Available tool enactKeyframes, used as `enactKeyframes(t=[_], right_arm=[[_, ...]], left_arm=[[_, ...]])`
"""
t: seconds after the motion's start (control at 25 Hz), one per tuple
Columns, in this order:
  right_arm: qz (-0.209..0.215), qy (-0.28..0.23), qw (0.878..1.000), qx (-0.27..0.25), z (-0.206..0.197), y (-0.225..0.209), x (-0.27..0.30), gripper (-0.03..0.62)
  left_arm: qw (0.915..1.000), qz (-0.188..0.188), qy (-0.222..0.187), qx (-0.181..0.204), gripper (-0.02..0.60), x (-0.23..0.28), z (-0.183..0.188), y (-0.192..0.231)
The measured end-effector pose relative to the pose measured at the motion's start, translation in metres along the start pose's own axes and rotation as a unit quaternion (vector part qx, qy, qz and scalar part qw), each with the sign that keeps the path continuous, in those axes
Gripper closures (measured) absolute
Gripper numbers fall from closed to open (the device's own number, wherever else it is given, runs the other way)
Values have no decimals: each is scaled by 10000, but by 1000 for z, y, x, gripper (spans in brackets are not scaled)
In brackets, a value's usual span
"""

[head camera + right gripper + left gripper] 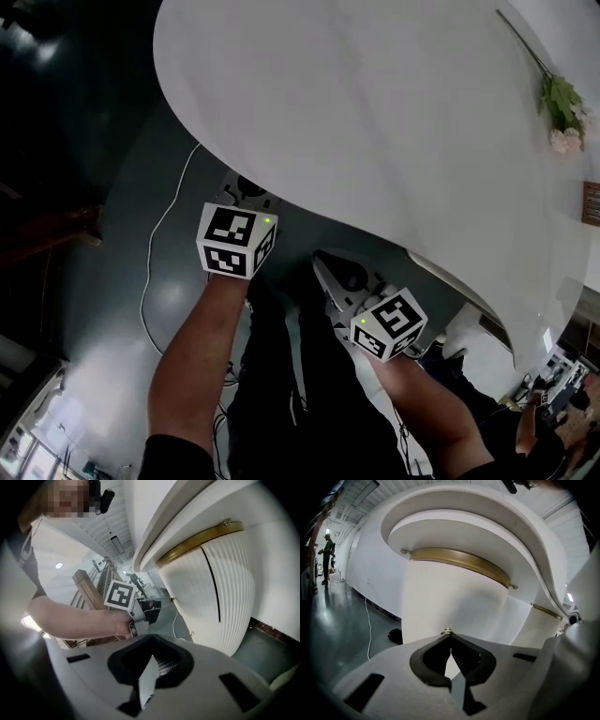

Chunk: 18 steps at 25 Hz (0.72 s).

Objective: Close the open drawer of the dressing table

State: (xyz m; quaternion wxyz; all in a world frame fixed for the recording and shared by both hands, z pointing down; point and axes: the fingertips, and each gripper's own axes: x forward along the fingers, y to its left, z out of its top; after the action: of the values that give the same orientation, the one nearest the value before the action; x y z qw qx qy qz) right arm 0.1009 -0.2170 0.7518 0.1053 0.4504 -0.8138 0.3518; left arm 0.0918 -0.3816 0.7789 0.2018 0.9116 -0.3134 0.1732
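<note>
The dressing table's white curved top (375,112) fills the head view and hides any drawer below it. My left gripper (246,195) reaches under its near edge; my right gripper (328,265) sits just short of the edge, to the right. Seen from the left gripper (448,632), the jaws are shut and empty, facing a smooth white curved front (450,597) below a gold trim band (459,562). The right gripper (153,635) is also shut and empty, beside a ribbed white panel (229,597) under gold trim (197,541). I cannot tell whether any drawer stands out.
A pink artificial flower (564,112) lies on the tabletop at the far right. A white cable (155,253) trails over the dark glossy floor. Dark wooden furniture (56,230) stands at the left. A person (328,550) stands far off down the room.
</note>
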Motion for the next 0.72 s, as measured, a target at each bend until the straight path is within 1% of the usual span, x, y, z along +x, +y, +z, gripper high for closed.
enactKeyframes(t=[0.12,0.2,0.28,0.36,0.44,0.56,0.72], right_arm=[[32,79,10000,-29,3,8,-7,588],[45,138,9999,-49,9,16,-14,588],[62,134,9999,-66,22,25,-22,588],[106,11,9999,-135,42,34,-27,588],[166,-152,9996,-198,62,43,-33,588],[209,-231,9992,-236,76,56,-51,588],[231,-155,9978,-594,92,72,-76,588]], left_arm=[[9998,-22,120,-152,571,-6,1,-3],[9995,-17,197,-232,569,-18,5,-6],[9993,0,282,-253,569,-37,10,-12],[9991,68,318,-271,569,-58,19,-15],[9991,157,310,-240,569,-79,31,-19],[9992,229,270,-198,570,-108,45,-36],[9991,334,-22,-278,574,-140,77,-57]])
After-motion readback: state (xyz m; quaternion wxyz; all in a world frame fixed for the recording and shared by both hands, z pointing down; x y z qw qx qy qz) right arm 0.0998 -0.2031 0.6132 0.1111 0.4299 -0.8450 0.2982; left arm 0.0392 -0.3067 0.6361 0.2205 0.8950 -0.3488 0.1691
